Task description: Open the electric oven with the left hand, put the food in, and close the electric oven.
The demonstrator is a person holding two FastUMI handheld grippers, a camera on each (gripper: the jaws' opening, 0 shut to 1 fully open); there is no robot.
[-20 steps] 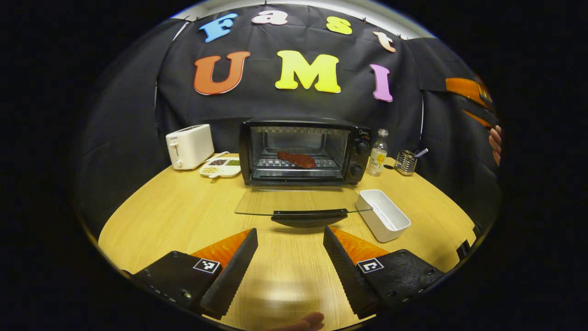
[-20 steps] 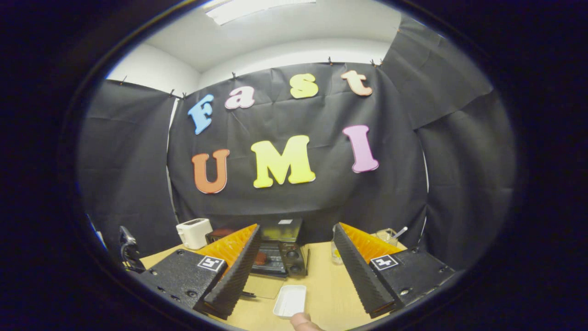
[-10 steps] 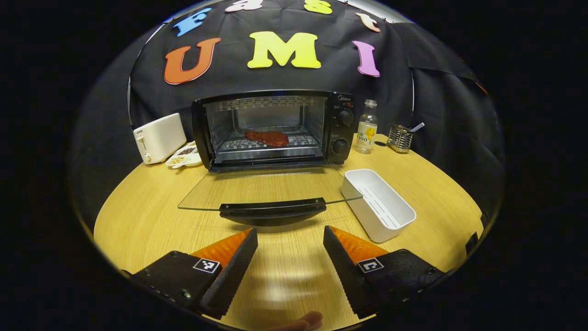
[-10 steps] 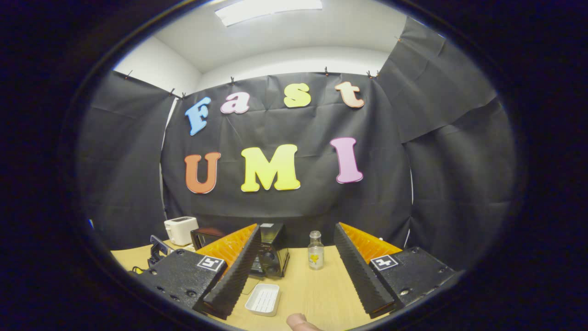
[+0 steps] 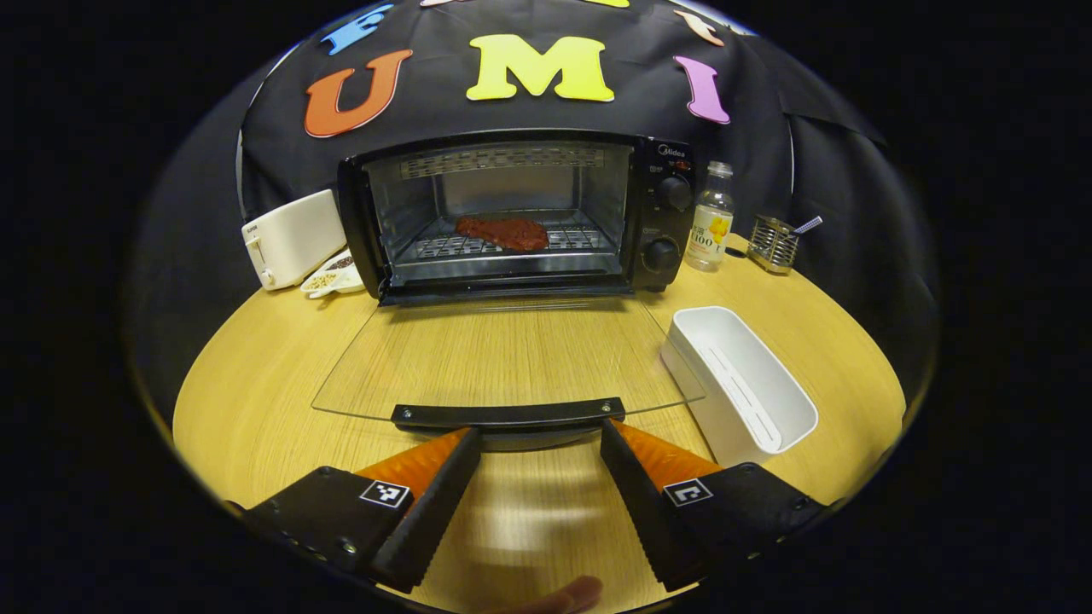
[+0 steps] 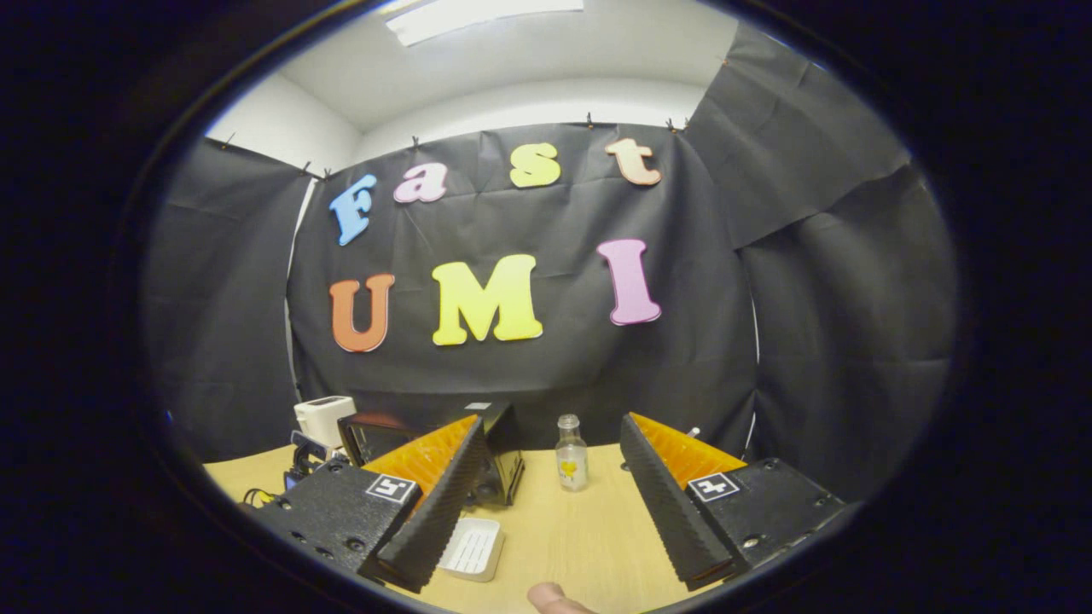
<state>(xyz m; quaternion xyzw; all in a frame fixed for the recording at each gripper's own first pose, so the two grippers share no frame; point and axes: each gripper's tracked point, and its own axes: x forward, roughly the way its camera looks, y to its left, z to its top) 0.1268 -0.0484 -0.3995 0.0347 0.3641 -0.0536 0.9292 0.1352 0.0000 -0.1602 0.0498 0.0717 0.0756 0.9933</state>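
The left gripper (image 5: 539,439) hovers low over the round light-wood table (image 5: 256,384), its jaws spread wide and empty, their tips just short of the black bar handle (image 5: 508,415) on the clear glass oven door (image 5: 503,358). The door lies folded flat toward the jaws, so the handle sits between and just ahead of the tips, apparently lined up for the lift that would swing it shut. To the right of the jaws stands one empty white rectangular plastic tray (image 5: 742,388), likely the dish the food came from. Straight ahead, beyond the door, one black electric oven (image 5: 512,213) stands open with a single dark red slab of meat (image 5: 502,232) lying on its wire rack; the food looks loaded, leaving only the closing. Two black knobs (image 5: 667,223) sit on the oven's right panel. Left of the oven are one white toaster (image 5: 290,237) and one white divided snack dish (image 5: 331,275); right of it, one clear bottle with a yellow label (image 5: 711,217) and one wire mesh holder (image 5: 773,243). The right gripper (image 6: 551,490) is held high and well back, jaws wide and empty, the bottle seen far between them, probably parked clear of the door.
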